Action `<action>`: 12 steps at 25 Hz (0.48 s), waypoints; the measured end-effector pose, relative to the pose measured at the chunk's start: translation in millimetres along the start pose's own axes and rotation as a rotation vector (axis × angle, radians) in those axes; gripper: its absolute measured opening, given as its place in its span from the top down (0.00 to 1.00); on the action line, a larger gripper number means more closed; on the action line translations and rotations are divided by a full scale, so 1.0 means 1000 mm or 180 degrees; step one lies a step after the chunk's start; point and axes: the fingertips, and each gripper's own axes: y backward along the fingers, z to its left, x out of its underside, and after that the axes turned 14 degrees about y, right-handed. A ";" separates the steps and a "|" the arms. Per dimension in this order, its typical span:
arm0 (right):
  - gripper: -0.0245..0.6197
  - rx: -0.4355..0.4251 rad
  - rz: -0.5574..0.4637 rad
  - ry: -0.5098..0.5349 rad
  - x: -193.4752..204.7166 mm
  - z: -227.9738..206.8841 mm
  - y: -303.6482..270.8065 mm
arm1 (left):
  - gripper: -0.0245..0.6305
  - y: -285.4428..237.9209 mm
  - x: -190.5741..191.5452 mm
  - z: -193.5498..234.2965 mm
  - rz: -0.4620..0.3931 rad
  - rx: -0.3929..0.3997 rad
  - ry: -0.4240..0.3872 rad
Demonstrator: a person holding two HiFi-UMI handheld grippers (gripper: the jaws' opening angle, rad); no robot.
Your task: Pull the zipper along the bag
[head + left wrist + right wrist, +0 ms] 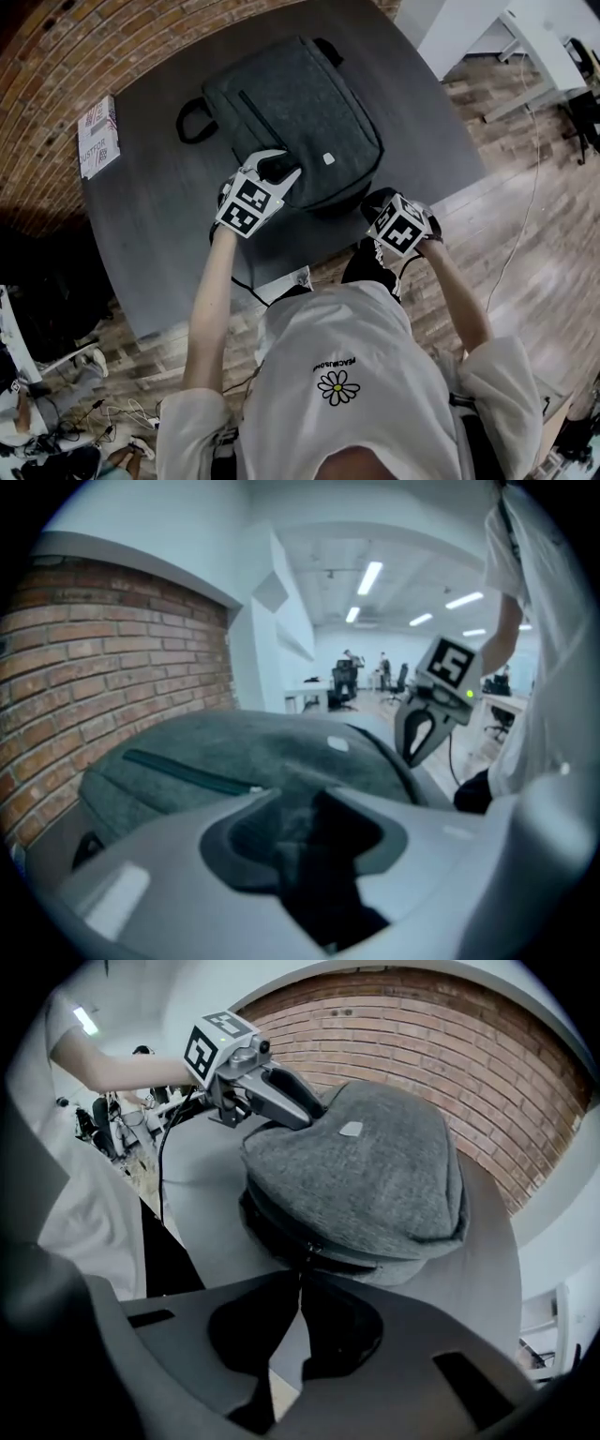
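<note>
A grey felt backpack [300, 112] lies flat on the dark table [150, 234]. My left gripper [279, 171] presses on its near-left edge, shut on a fold of the bag's fabric [298, 819]. In the right gripper view this left gripper [311, 1115] rests on the bag's [375, 1176] top. My right gripper [374, 201] is at the bag's near-right corner, shut on the thin zipper pull [307, 1252], which runs down between its closed tips [302, 1277]. The dark zipper track [272, 1213] follows the bag's side. From the left gripper view, the right gripper [418, 747] hangs beyond the bag [234, 752].
A white booklet [98, 136] lies at the table's left edge by the brick wall [141, 37]. The bag's carry handle [192, 120] sticks out to the left. The table's front edge runs just under my grippers, with wood floor [525, 234] and a cable to the right.
</note>
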 end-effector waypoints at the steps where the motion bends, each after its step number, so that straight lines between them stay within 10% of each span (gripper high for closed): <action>1: 0.95 -0.0059 -0.0011 0.0017 -0.006 0.006 -0.002 | 0.74 0.000 0.000 0.000 0.0006 -0.0004 0.0004; 12: 0.93 -0.0468 -0.0263 -0.0099 -0.074 0.059 -0.019 | 0.74 -0.007 0.000 -0.002 0.0017 -0.0001 0.0047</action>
